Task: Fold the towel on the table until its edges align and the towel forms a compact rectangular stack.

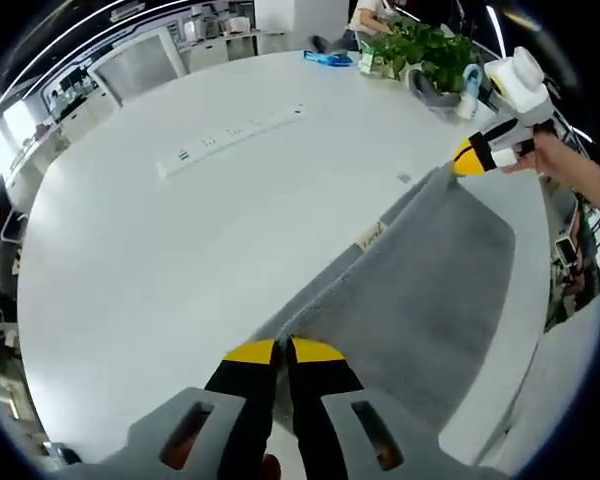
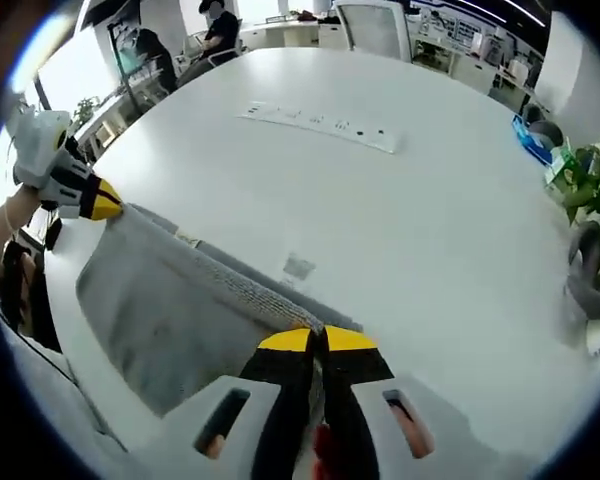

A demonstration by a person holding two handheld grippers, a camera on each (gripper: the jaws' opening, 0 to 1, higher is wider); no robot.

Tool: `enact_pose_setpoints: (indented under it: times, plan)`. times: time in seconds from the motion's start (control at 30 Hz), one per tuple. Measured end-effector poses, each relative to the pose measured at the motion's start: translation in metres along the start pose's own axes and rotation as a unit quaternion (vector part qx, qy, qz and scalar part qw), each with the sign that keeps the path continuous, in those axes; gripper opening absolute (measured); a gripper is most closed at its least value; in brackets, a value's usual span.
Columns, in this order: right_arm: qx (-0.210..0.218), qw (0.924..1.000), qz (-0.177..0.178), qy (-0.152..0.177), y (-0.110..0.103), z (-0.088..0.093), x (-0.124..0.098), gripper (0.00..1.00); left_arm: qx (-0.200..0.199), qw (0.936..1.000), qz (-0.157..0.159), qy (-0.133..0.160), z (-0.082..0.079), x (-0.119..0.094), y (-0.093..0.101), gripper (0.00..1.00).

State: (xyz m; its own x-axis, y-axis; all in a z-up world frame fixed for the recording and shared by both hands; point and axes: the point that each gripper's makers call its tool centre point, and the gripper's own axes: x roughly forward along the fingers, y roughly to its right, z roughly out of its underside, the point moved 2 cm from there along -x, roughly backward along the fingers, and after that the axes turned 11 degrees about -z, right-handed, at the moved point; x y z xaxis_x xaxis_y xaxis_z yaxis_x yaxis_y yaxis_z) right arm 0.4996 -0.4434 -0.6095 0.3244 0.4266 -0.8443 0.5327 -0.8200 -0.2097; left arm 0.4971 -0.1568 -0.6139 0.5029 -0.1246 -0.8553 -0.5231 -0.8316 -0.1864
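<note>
White round office table, grey towel held up by two corners, mid-fold.

Both grippers are pinched shut on the towel: the left gripper clamps one corner at the bottom centre of the left gripper view, and the right gripper clamps the other at the bottom centre of the right gripper view, the held edge stretched taut between them and the cloth draping down toward the table's near rim at lower right. To fold well, the person should probably carry both corners forward together, keeping that edge level and tight, and lay it square onto the opposite edge. That opposite edge is hard to see, lost under the hanging cloth. Farther off lie a white power strip and potted plant; a small tag on the table is too blurred to read.
</note>
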Motion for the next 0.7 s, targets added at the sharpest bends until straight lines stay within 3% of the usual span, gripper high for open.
enact_pose_setpoints:
  times: [0.13,0.2,0.43,0.53,0.7]
  plan:
    - [-0.001,0.9999,-0.001,0.017,-0.001,-0.001,-0.007,0.02,-0.008,0.9995,0.009,0.031,-0.002,-0.004,0.000,0.12]
    - [-0.004,0.9997,0.001,0.025,-0.002,-0.002,-0.011,0.04,-0.022,0.9992,0.016,0.029,0.000,-0.009,-0.002,0.12]
    - [-0.013,0.9987,0.016,0.047,-0.007,0.003,-0.031,0.10,-0.013,0.9987,0.001,0.050,0.000,-0.026,-0.012,0.19]
    - [-0.009,0.9987,0.008,0.050,-0.015,0.010,-0.036,0.13,-0.008,0.9983,0.007,0.056,0.000,-0.031,-0.011,0.20]
    - [-0.009,0.9992,0.007,0.037,-0.033,0.034,-0.040,0.10,0.028,0.9979,0.010,0.057,0.002,-0.032,-0.007,0.20]
